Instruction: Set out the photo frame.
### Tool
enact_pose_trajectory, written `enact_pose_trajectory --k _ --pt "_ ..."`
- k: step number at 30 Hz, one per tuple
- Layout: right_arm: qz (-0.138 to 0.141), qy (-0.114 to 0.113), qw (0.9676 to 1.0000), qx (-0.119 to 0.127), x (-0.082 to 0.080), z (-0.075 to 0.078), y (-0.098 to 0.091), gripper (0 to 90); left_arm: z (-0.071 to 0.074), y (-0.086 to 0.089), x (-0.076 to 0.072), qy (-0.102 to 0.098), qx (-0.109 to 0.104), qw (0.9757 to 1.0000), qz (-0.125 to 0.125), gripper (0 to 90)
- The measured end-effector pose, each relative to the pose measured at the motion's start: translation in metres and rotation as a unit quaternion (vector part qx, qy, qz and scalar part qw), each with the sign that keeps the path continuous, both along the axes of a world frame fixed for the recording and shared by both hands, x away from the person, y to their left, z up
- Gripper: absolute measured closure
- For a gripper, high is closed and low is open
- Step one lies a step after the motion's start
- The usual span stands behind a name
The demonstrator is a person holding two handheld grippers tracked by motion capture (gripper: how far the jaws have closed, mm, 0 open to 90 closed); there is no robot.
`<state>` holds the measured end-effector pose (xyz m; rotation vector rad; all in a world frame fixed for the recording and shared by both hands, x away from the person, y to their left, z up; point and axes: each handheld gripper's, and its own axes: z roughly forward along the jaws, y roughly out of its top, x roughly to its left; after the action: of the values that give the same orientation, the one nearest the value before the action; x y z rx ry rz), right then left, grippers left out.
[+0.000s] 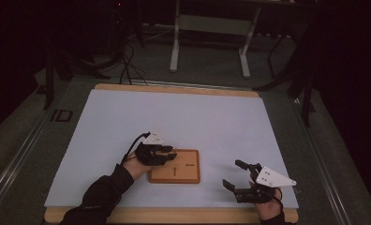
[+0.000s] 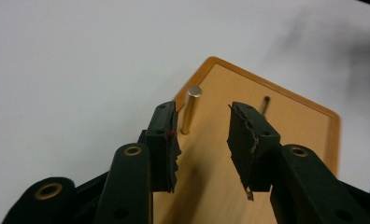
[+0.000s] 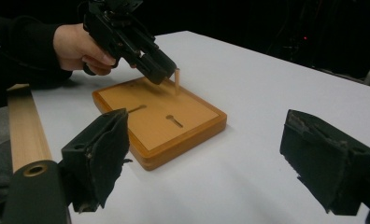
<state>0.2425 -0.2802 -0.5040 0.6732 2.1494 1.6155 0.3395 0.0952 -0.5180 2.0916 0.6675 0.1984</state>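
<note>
The brass pin (image 2: 191, 112) stands upright at a corner of the wooden board (image 2: 286, 126), just beyond the tip of the left hand-held gripper's (image 2: 202, 135) left-hand jaw, its long axis vertical. That gripper's jaws stand apart, empty, above the board. The right hand-held gripper (image 1: 237, 180), wide open and empty, hovers over the bench (image 1: 127, 117), well apart from the board; the left is nearer the pin.

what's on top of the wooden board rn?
One upright metal pin stands near a corner of the wooden board, beside the open left gripper. Two dark slots mark its face. The pin's seat is not discernible.
</note>
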Motion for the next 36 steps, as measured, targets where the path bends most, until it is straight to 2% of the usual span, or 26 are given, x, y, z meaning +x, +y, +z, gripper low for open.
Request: enact_pose_trajectory --k 2,8,9,12,16,21,26,29,31,33,35,36 --pt "0.001 0.003 1.0 0.0 0.0 -0.001 0.0 15.5 0.0 -0.003 0.004 -0.003 0.008 0.9999 0.006 64.3" --pt "0.004 0.008 1.0 -0.001 0.001 -0.002 0.0 15.5 0.0 -0.01 0.01 -0.005 0.015 0.9998 0.01 70.8" --pt "0.006 0.009 0.9999 0.0 0.002 -0.002 0.0 15.5 0.0 -0.01 0.01 -0.002 0.011 0.9999 0.007 71.4" --pt "0.007 0.009 0.9999 0.0 0.002 -0.002 -0.001 15.5 0.001 -0.012 0.011 -0.006 0.022 0.9997 0.006 76.5" --pt "0.008 0.008 0.9999 -0.002 0.002 -0.002 0.0 15.5 0.001 -0.014 0.012 -0.001 0.026 0.9997 0.001 80.1" --pt "0.005 0.007 1.0 -0.005 0.002 -0.001 -0.001 15.5 0.002 -0.017 0.013 -0.005 0.036 0.9993 -0.003 82.4" --pt "0.008 -0.003 0.9998 -0.02 0.002 -0.001 0.0 14.4 0.005 -0.018 0.015 -0.001 0.051 0.9987 -0.01 83.8" --pt "0.016 -0.013 0.9993 -0.032 0.002 0.0 0.004 12.9 0.006 -0.019 0.017 0.003 0.052 0.9985 -0.014 84.0" --pt "0.024 -0.014 0.9984 -0.049 0.001 0.0 0.009 12.6 0.006 -0.019 0.018 0.008 0.052 0.9985 -0.016 83.9" --pt "0.033 -0.007 0.998 -0.054 0.0 0.0 0.012 12.6 0.007 -0.018 0.019 0.012 0.054 0.9983 -0.019 84.0" --pt "0.032 -0.014 0.997 -0.07 -0.001 0.002 0.015 12.6 0.006 -0.018 0.021 0.016 0.05 0.9985 -0.019 83.9" --pt "0.035 -0.012 0.9971 -0.066 -0.001 0.005 0.015 12.2 0.006 -0.017 0.021 0.018 0.049 0.9984 -0.022 83.9"
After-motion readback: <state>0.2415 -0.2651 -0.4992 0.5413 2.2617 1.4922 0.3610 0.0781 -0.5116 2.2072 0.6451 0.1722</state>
